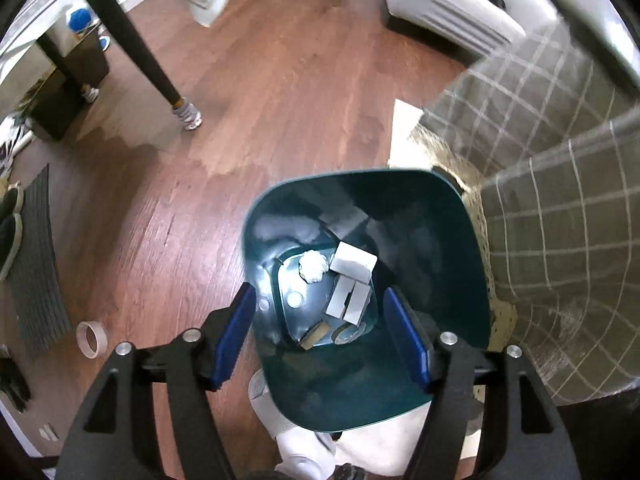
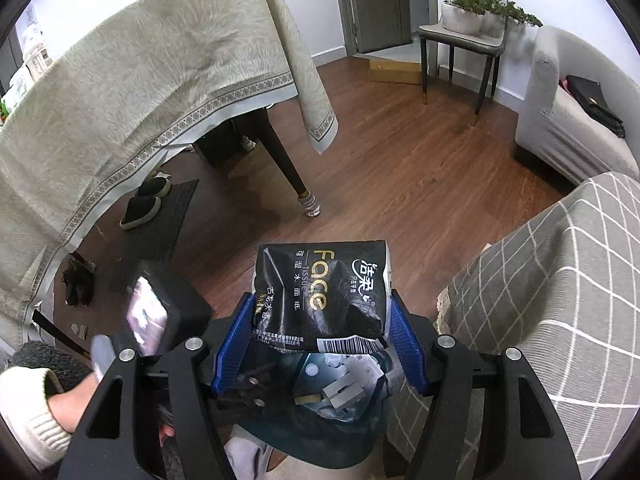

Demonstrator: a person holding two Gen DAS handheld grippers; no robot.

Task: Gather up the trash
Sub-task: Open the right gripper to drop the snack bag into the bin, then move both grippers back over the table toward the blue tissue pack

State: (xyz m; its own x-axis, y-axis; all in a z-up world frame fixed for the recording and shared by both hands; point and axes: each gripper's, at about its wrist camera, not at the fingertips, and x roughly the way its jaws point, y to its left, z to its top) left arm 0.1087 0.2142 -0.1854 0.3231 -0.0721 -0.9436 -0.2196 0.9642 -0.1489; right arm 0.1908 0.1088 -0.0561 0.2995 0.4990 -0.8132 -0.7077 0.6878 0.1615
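The left gripper hangs over the dark green bin, pointing steeply down, its blue fingers spread apart with nothing between them; the bin's mouth lies straight ahead of the fingertips, and a crumpled paper ball and white card scraps already rest on its bottom. A tape ring lies on the floor out beyond the left finger. The right gripper clasps a black tissue pack between its pads, the pack's long axis running forward past the fingertips. The bin sits just below and behind those fingertips, so to my eye the right hand is the one that needs only to let go above it.
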